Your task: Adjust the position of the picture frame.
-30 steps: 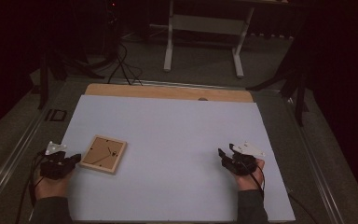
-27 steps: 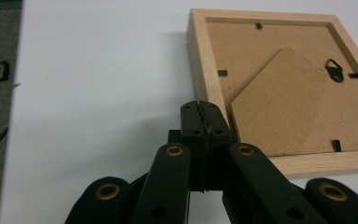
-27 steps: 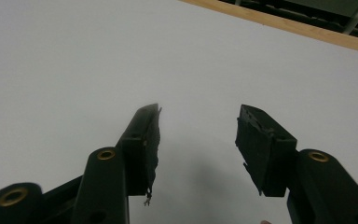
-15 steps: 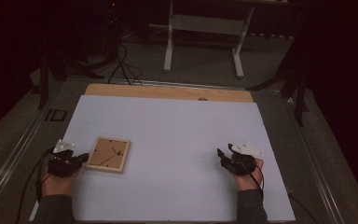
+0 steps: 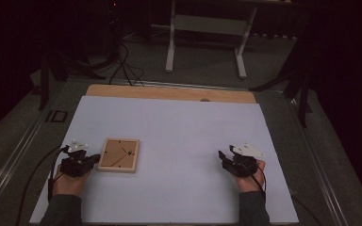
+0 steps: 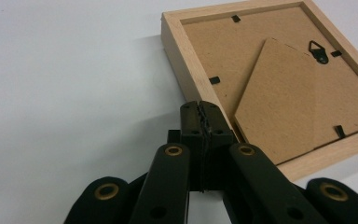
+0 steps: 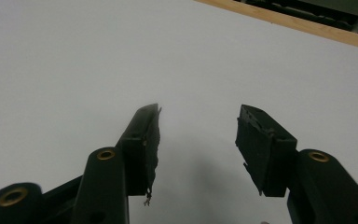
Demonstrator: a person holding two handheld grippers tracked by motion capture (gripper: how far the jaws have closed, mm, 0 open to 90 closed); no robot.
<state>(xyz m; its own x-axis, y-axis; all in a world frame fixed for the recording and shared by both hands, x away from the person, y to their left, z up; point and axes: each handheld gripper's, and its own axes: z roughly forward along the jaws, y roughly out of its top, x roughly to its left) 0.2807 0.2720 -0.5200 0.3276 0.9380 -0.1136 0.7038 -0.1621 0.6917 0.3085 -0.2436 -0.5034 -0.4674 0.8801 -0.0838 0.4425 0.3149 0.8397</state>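
A small wooden picture frame (image 5: 119, 154) lies back-side up on the white sheet, at the left near the front. Its cardboard back, fold-out stand and hanger ring show in the left gripper view (image 6: 270, 84). My left gripper (image 5: 93, 159) is just left of it, its jaws shut with nothing between them. The closed tips (image 6: 200, 109) rest against the frame's near wooden edge. My right gripper (image 5: 224, 157) sits at the right front of the sheet, well apart from the frame. It stands open over bare sheet (image 7: 198, 121).
The white sheet (image 5: 179, 132) covers most of the table. A wooden strip (image 5: 169, 92) runs along its far edge. Metal rails border both sides. Beyond the table, on the dark floor, stand a white stand's legs (image 5: 170, 52) and cables (image 5: 122, 66).
My left gripper has moved right with its shut tips at the frame. The frame has slid right and turned squarer to the table. The right gripper has stayed put.
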